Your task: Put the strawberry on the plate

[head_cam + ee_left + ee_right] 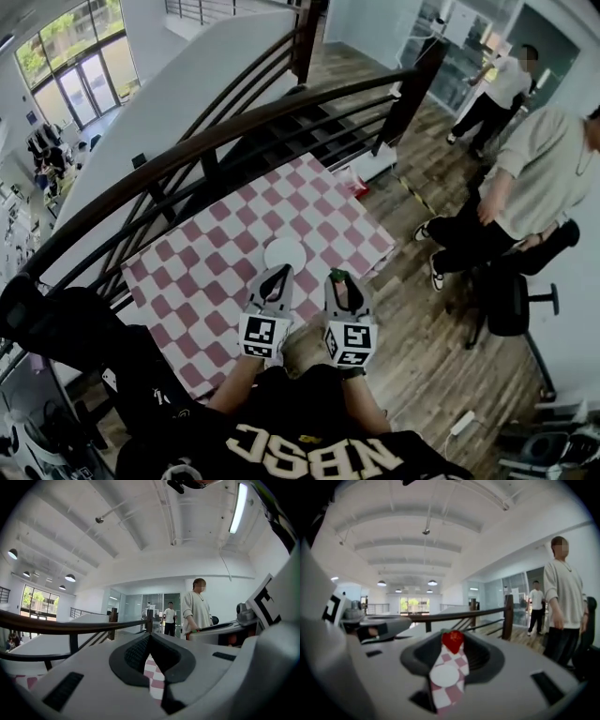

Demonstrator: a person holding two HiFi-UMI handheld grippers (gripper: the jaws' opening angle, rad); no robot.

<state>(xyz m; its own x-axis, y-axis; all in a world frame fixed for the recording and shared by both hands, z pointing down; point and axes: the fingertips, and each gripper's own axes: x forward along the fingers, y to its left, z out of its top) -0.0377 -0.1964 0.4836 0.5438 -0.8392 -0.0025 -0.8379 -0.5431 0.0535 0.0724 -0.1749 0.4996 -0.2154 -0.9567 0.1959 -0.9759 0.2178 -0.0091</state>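
The left hand-held gripper hovers at the near edge of the white plate. Its jaws are pressed together at the tips with nothing between them. The plate lies on the pink-checked table. Just right of the plate, the right hand-held gripper pinches the strawberry between its jaw tips, clear of the plate.

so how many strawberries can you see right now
1: the strawberry is held at the tip of the right gripper, above the checkered cloth. Another may be hidden out of sight.
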